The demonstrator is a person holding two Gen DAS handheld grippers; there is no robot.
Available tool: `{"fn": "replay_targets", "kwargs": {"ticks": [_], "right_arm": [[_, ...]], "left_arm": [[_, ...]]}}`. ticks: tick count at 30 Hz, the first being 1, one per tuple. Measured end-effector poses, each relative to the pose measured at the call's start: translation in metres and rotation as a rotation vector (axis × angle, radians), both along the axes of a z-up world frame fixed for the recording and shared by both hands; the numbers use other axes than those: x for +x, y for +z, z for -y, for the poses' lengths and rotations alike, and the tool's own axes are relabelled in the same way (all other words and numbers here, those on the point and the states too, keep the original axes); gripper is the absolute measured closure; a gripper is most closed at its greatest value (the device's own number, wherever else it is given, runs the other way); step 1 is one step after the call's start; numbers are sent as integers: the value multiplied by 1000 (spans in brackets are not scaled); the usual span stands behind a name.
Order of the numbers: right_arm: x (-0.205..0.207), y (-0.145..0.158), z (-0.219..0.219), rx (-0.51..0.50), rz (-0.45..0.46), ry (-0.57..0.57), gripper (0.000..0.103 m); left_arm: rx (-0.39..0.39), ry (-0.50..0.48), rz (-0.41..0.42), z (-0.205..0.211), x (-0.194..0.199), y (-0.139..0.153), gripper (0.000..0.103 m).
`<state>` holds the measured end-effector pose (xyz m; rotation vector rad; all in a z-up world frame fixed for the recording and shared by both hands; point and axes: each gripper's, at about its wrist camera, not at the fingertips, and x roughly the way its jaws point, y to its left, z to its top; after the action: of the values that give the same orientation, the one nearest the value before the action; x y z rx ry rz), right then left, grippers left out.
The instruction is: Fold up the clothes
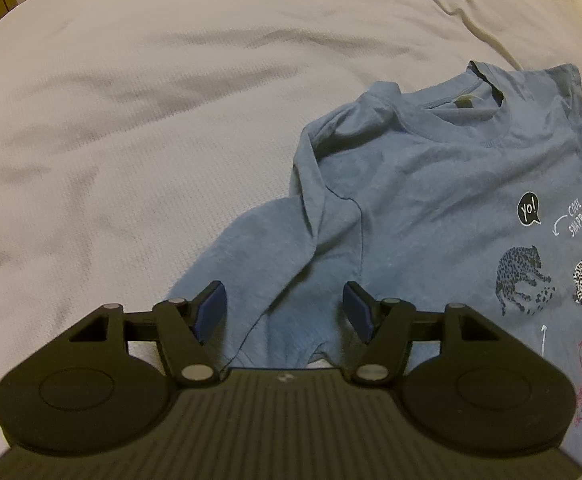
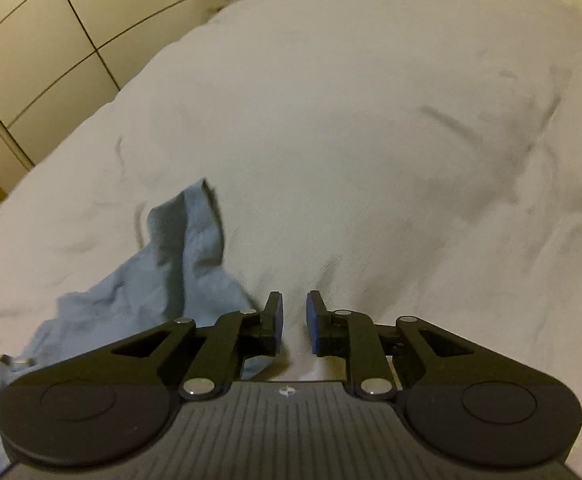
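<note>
Blue cotton printed T-shirt [image 1: 431,200] lies collar-away; its sleeve sits between the left gripper [image 1: 285,306] jaws, released; right gripper [image 2: 293,322] slightly parted, seemingly empty

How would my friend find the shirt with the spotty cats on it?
Look at the big white bed. A blue T-shirt lies spread on it, one sleeve reaching toward the left gripper, whose jaws are open. It is the only blue thing there, with spotted cats and a black "yo!" bubble printed on its front.
</note>
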<state>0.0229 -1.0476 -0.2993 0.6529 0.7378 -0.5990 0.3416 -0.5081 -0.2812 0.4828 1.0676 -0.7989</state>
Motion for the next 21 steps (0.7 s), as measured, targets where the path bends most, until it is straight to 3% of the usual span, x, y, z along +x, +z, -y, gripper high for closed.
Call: {"fn": "replay_targets", "kwargs": {"ticks": [2,3,5,7,8,12,17,21], "right_arm": [[14,-4,1,12,5,47,79],[19,-9,2,21,4,76,68],[28,-16,2,16,-24,126,59],[33,-19,-1,-44,-115,159,72],[34,-15,-7,-71,-131,173,83],[35,12,-44,-170,-117,219,77],[36,46,-90,-294,-99,278,76],[59,44,-144,-272,-88,418,72]], "left_arm": [[7,7,3,-1,0,-2,40],[10,11,2,-2,0,-4,40],[17,16,-7,-3,1,-8,40],[40,17,-9,-3,2,-13,40],[52,19,-6,-3,3,-15,41],[82,47,54,-7,9,-8,41],[9,112,57,-25,28,4,41],[-8,0,57,-30,24,7,42]]}}
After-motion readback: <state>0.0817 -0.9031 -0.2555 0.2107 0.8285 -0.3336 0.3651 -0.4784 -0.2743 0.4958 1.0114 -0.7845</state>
